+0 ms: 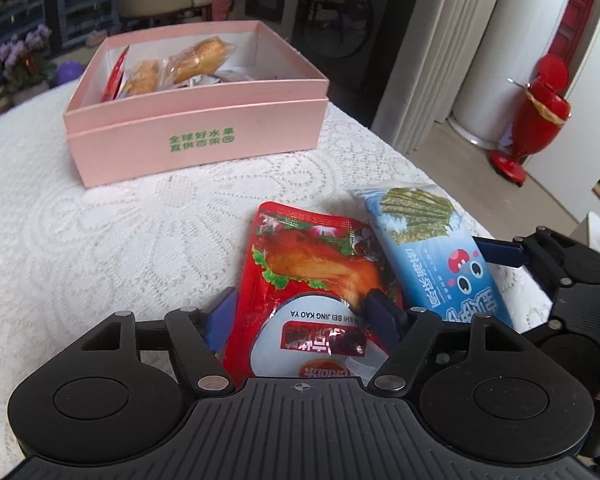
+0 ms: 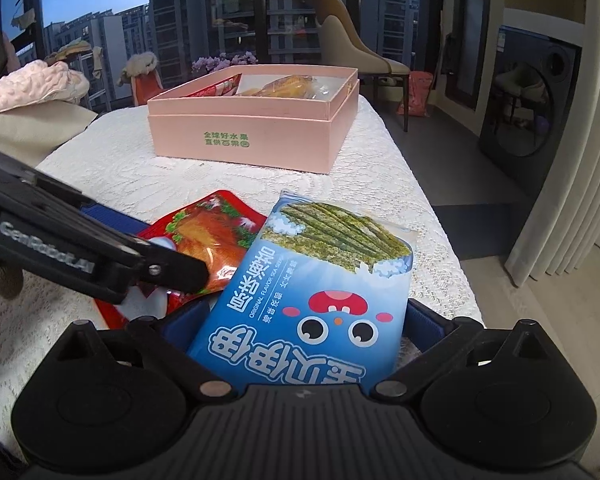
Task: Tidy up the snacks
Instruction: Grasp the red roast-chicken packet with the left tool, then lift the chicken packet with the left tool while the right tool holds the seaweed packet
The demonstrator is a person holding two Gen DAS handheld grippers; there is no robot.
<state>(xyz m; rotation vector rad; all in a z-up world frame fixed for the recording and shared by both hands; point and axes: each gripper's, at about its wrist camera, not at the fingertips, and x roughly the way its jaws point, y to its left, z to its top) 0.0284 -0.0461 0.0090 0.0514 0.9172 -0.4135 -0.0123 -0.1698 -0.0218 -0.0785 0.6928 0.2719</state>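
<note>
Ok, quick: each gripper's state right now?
Left gripper: open, astride the red pouch.
Right gripper: around the blue packet; grip cannot be told.

A lived-in home, high in a city block; a lace cloth (image 1: 100, 220) covers the desk; an upholstered dining chair (image 2: 352, 44) stands by tall windows (image 2: 100, 12) showing apartment towers; potted purple flowers (image 1: 18, 54), pale curtains (image 2: 560, 184) and a front-loading washer (image 2: 528, 116) line the room.
</note>
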